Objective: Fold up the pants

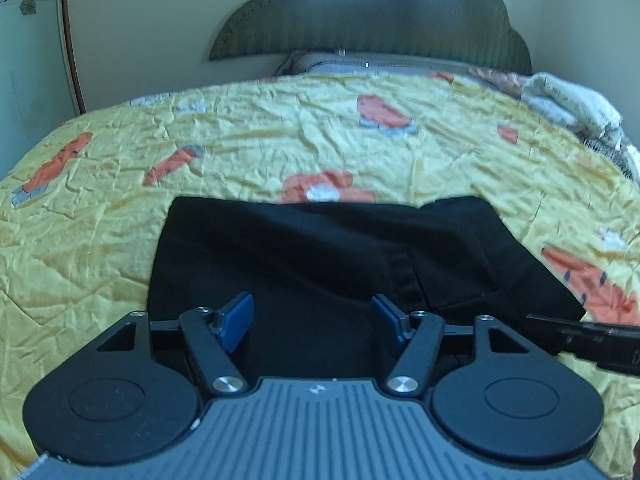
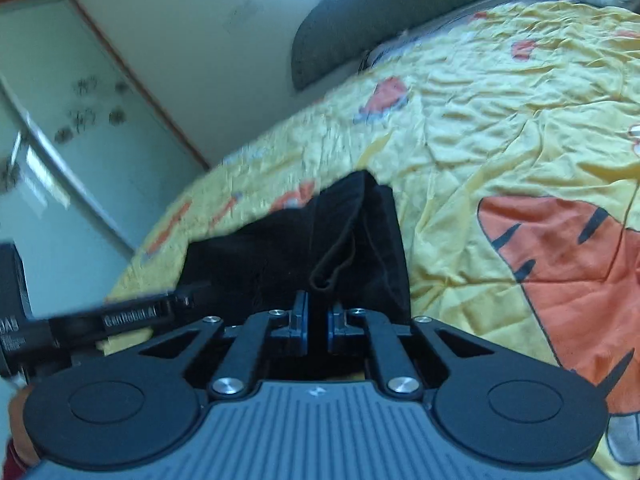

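Note:
Black pants (image 1: pixel 320 256) lie folded into a compact rectangle on the yellow bedspread (image 1: pixel 280 128). My left gripper (image 1: pixel 312 320) hovers over their near edge, its blue-padded jaws wide open and empty. In the right wrist view the pants (image 2: pixel 280 252) show at centre, with a drawstring loop (image 2: pixel 332 268) hanging at their near edge. My right gripper (image 2: pixel 317 326) has its jaws nearly together with black fabric between the pads, gripping the pants' right end. The right gripper's body shows at the right edge of the left wrist view (image 1: pixel 592 338).
The bed has a dark scalloped headboard (image 1: pixel 380 20) at the far side and a rolled patterned blanket (image 1: pixel 568 100) at the far right. A wall and a flowered wardrobe door (image 2: pixel 60 120) stand to the left. The left gripper's body (image 2: pixel 100 320) crosses the right view's left side.

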Tool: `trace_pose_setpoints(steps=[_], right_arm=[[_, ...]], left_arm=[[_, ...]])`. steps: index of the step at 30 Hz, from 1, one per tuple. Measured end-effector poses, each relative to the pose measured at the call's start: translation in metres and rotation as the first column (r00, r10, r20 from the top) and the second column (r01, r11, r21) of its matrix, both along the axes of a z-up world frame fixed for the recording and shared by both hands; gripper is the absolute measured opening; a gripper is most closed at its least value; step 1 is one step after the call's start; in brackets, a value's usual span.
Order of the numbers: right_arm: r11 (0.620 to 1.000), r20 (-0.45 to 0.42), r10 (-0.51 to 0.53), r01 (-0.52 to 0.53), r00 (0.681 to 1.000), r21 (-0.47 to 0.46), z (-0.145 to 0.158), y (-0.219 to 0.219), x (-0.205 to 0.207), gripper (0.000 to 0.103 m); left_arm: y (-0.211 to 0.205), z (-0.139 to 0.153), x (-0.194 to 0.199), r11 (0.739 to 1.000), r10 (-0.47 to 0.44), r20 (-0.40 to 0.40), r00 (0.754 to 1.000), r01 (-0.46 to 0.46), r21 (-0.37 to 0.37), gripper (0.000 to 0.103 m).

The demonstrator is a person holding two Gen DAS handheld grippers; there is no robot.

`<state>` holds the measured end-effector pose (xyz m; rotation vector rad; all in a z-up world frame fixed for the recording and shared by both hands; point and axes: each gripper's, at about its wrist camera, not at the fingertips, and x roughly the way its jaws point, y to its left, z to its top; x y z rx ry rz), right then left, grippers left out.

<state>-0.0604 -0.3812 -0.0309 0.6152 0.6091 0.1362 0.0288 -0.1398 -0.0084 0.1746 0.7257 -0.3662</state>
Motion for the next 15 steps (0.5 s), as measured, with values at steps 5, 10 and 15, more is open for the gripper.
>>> trace_pose_setpoints(steps=[5, 10, 15], right_arm=[[0.995, 0.001, -0.038, 0.038, 0.999, -0.097, 0.023, -0.002, -0.004, 0.038], [0.831, 0.095, 0.093, -0.025, 0.991, -0.556, 0.065, 0.034, 0.024, 0.05], [0.815, -0.041, 0.348, -0.324, 0.936, -0.481, 0.039, 0.056, 0.102, 0.047]], left_arm=[[0.009, 0.002, 0.0, 1.0, -0.002, 0.01, 1.0, 0.002, 0.01, 0.068], [0.022, 0.009, 0.022, 0.998, 0.062, -0.013, 0.998, -0.062, -0.018, 0.068], [0.035, -0.009, 0.022, 0.998, 0.06, -0.056, 0.997, -0.059, 0.021, 0.068]])
